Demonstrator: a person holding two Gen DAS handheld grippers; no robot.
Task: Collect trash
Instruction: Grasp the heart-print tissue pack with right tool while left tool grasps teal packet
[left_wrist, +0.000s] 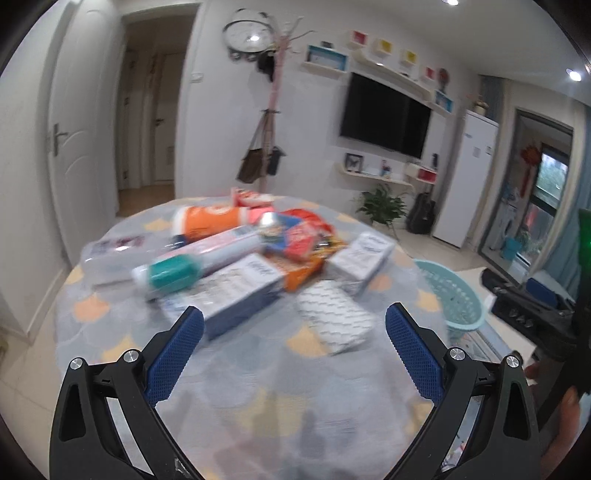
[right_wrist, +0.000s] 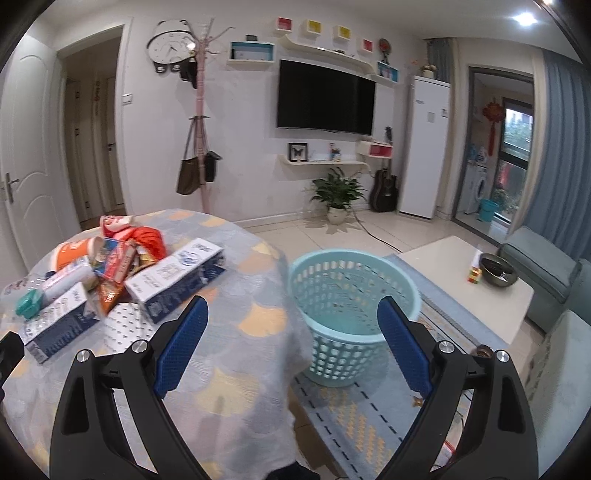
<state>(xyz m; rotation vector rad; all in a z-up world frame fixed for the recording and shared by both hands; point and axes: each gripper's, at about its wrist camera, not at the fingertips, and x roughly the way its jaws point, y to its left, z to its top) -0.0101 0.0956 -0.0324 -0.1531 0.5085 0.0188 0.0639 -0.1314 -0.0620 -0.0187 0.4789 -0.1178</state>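
A heap of trash lies on the round table (left_wrist: 236, 387): a blue-and-white carton (left_wrist: 236, 291), a white patterned pack (left_wrist: 334, 319), a tube with a teal cap (left_wrist: 173, 271), an orange cup (left_wrist: 207, 219) and red snack wrappers (left_wrist: 306, 236). My left gripper (left_wrist: 294, 321) is open and empty, just short of the carton and the pack. My right gripper (right_wrist: 291, 314) is open and empty, over the table edge (right_wrist: 258, 288), with the light-blue basket (right_wrist: 351, 295) on the floor beyond it. The heap also shows at the left of the right wrist view, with a carton (right_wrist: 177, 277) nearest.
The basket also shows right of the table (left_wrist: 454, 295). A low white coffee table (right_wrist: 461, 288) with a dark bowl (right_wrist: 496, 271) stands right of the basket, grey sofa seats (right_wrist: 543, 273) beyond it. A coat rack (right_wrist: 201, 122), a plant (right_wrist: 338, 194) and a TV (right_wrist: 325, 99) line the far wall.
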